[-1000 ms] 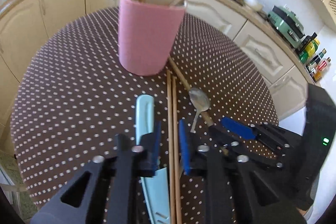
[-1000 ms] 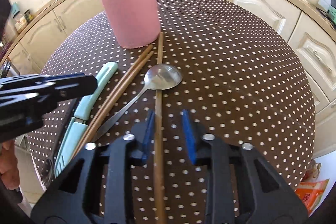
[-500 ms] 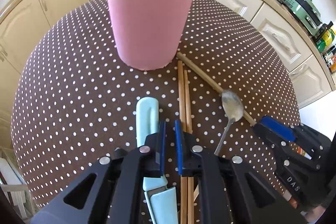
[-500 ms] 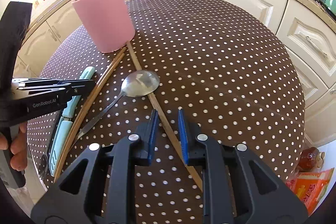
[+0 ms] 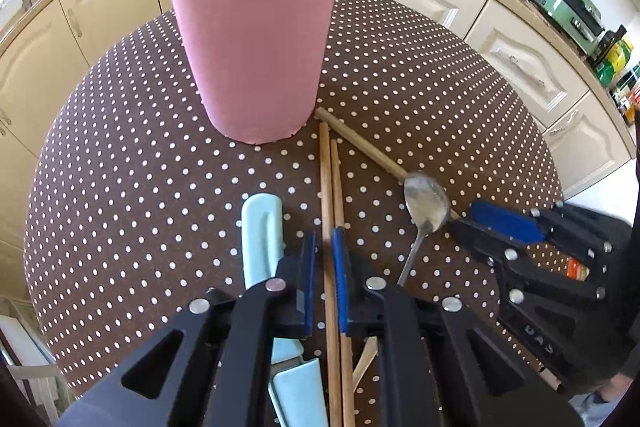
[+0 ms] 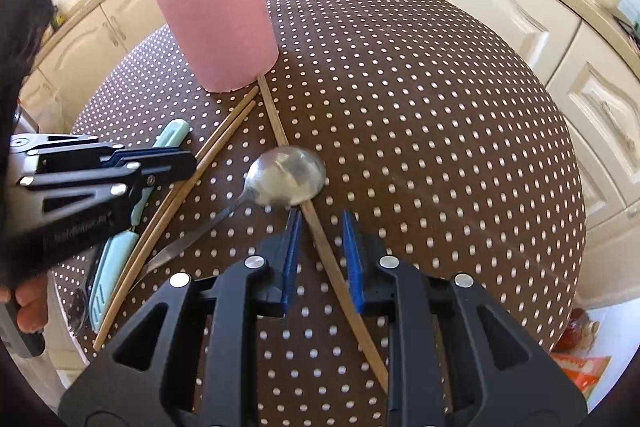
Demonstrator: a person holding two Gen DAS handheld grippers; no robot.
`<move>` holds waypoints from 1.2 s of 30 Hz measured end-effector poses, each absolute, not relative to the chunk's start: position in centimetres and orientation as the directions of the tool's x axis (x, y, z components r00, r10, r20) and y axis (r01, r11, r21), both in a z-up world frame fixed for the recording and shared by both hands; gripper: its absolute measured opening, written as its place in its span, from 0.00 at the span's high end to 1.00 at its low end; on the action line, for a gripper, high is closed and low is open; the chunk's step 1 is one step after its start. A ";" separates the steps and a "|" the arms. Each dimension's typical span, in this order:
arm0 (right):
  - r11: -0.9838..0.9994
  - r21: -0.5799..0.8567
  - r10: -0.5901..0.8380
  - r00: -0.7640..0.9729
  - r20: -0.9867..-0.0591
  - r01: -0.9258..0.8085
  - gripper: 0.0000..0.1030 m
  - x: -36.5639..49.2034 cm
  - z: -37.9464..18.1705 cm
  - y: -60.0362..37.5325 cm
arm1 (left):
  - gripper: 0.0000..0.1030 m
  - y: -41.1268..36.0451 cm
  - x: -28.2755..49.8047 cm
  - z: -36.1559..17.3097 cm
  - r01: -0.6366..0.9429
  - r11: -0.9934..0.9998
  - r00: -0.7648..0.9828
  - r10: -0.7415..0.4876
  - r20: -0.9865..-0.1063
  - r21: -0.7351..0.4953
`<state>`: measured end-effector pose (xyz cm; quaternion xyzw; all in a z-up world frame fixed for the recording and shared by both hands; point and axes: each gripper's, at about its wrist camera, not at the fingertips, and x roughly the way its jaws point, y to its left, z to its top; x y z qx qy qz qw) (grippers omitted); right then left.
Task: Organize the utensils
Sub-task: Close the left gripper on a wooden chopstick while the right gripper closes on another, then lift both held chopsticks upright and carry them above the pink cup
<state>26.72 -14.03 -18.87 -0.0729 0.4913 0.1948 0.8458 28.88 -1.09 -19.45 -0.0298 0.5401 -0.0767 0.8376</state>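
You've got the left gripper low over the dotted table, its blue pads narrowed around the pair of chopsticks but, as far as I can judge, not quite pinching, straddling them so one squeeze takes both. Your right gripper sits spread wide across the single chopstick that runs under the spoon, near its bowl. The pink cup stands at the far end of both sticks, already holding several, so each lift is a short carry.
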 end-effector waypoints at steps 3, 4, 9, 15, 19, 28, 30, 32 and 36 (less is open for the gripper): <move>0.908 0.053 0.246 0.427 -0.870 -0.415 0.83 27.5 -19.0 -13.4 | 0.91 -1.0 29.2 -19.6 0.097 0.984 0.401 -0.173 -0.900 -0.147; 0.910 0.040 0.235 0.435 -0.869 -0.412 0.88 27.6 -18.9 -13.4 | 0.91 -0.8 29.2 -19.7 0.094 0.984 0.402 -0.176 -0.899 -0.150; 0.942 0.026 0.198 0.492 -0.848 -0.334 0.93 27.2 -18.9 -14.8 | 0.95 0.0 28.9 -20.4 0.075 0.983 0.410 -0.183 -0.894 -0.166; 0.952 0.075 0.208 0.452 -0.868 -0.296 0.93 27.5 -18.9 -16.7 | 0.95 -0.3 29.2 -20.1 0.066 0.984 0.415 -0.180 -0.892 -0.168; 0.951 0.079 0.205 0.418 -0.885 -0.300 0.93 29.6 -18.9 -16.7 | 0.95 -0.4 30.0 -20.0 0.064 0.983 0.414 -0.183 -0.892 -0.172; 0.942 0.052 0.181 0.371 -0.911 -0.332 0.93 33.5 -18.7 -15.2 | 0.95 -1.1 31.1 -19.2 0.069 0.981 0.447 -0.195 -0.873 -0.183; 0.940 0.063 0.194 0.375 -0.907 -0.334 0.94 33.6 -18.7 -15.5 | 0.95 -1.3 31.0 -18.5 0.077 0.978 0.471 -0.207 -0.858 -0.194; 0.939 0.083 0.220 0.399 -0.890 -0.334 0.94 33.4 -18.5 -15.9 | 0.95 -1.4 30.7 -17.8 0.090 0.975 0.498 -0.219 -0.839 -0.201; 0.928 0.152 0.310 0.481 -0.820 -0.341 0.94 31.6 -17.0 -17.2 | 0.95 -1.7 28.9 -15.4 0.134 0.969 0.581 -0.248 -0.775 -0.210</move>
